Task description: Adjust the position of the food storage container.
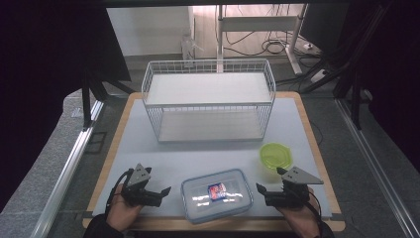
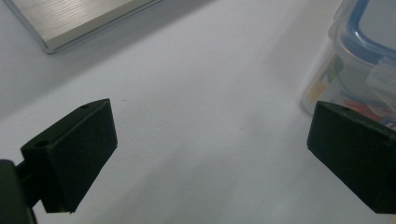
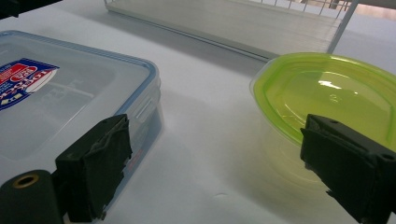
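Bare white table (image 1: 148, 153) lay open between the wire rack (image 1: 208, 99) and the near edge; a gripper could sweep across that strip unhindered. The clear lidded container (image 1: 217, 194) sat mid-front, filling the gap between the left gripper (image 1: 163, 191) and the right gripper (image 1: 261, 189), each just beside one end of it, jaws wide with nothing between. The green bowl (image 1: 275, 154) stood just beyond the right gripper, narrowing the passage on that side. The rack blocked the table's far half, though its lower shelf was open toward the front.
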A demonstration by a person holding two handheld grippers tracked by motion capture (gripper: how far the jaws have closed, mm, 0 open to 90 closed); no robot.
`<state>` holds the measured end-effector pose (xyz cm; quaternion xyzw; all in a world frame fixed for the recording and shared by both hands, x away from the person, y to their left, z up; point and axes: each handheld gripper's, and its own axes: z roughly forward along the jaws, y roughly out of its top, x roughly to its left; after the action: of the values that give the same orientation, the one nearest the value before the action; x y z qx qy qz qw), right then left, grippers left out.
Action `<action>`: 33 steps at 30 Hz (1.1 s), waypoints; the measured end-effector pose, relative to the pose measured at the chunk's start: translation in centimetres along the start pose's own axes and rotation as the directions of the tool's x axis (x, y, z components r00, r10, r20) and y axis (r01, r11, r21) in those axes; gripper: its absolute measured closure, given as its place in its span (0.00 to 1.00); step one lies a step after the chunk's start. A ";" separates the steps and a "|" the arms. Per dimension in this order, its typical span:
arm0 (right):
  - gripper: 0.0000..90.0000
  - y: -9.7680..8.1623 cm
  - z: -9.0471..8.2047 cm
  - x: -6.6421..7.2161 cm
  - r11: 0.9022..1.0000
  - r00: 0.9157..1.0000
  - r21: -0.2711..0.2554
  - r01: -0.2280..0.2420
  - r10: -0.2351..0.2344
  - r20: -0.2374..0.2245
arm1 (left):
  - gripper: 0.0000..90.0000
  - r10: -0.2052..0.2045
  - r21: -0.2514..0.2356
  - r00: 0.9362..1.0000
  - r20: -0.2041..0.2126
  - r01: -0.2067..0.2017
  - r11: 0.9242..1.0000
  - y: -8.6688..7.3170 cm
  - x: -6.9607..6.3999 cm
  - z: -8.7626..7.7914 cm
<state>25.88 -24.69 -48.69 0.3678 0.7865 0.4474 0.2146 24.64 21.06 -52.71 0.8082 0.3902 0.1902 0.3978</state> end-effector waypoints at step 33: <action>0.44 0.5 0.9 1.0 0.998 0.986 0.055 0.005 0.004 -0.166 | 0.34 0.010 -0.054 0.992 0.124 -0.003 0.999 0.7 -2.2 -1.8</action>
<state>25.98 -23.28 -48.72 0.3347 0.8139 0.4544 0.1381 22.46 19.98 -51.02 0.8088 0.3567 0.1511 0.4424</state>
